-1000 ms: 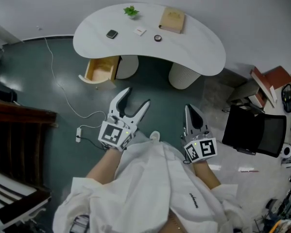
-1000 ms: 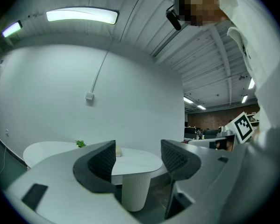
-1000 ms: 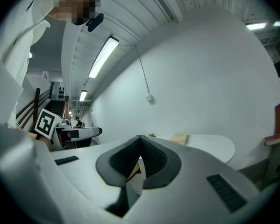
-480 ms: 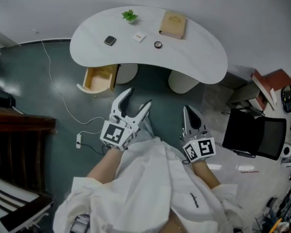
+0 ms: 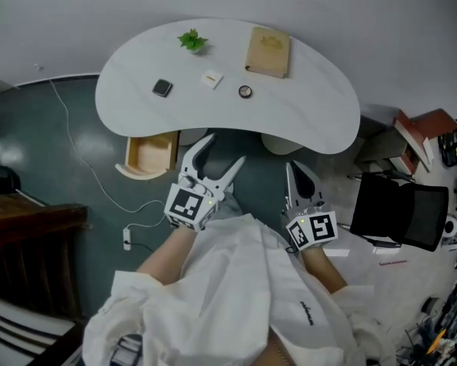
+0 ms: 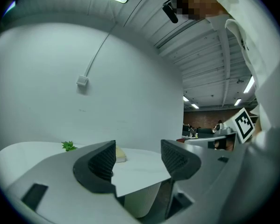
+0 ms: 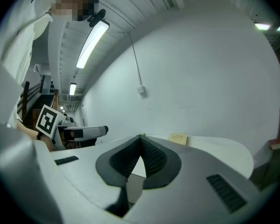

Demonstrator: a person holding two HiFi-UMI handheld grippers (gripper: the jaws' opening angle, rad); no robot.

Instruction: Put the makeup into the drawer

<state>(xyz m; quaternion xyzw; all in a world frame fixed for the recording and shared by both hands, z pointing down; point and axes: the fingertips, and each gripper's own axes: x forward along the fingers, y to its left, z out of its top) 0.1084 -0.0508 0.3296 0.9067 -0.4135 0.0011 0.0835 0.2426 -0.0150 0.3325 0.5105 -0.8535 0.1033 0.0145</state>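
On the white curved table lie a dark square compact, a small white piece and a small round jar. Under the table's left end a wooden drawer stands pulled open with nothing showing inside. My left gripper is open and holds nothing, at the table's near edge just right of the drawer. My right gripper is shut on nothing, below the table's near edge. In the left gripper view the open left gripper frames the tabletop. The right gripper shows its jaws pressed together.
A small green plant and a tan book sit at the table's far side. Two round white pedestals hold the table up. A black chair stands at the right, a cable with a power strip lies on the floor at the left.
The table and drawer have come nearer in the head view as the person stepped forward. Both grippers moved up toward the table's edge, left still open, right still shut.
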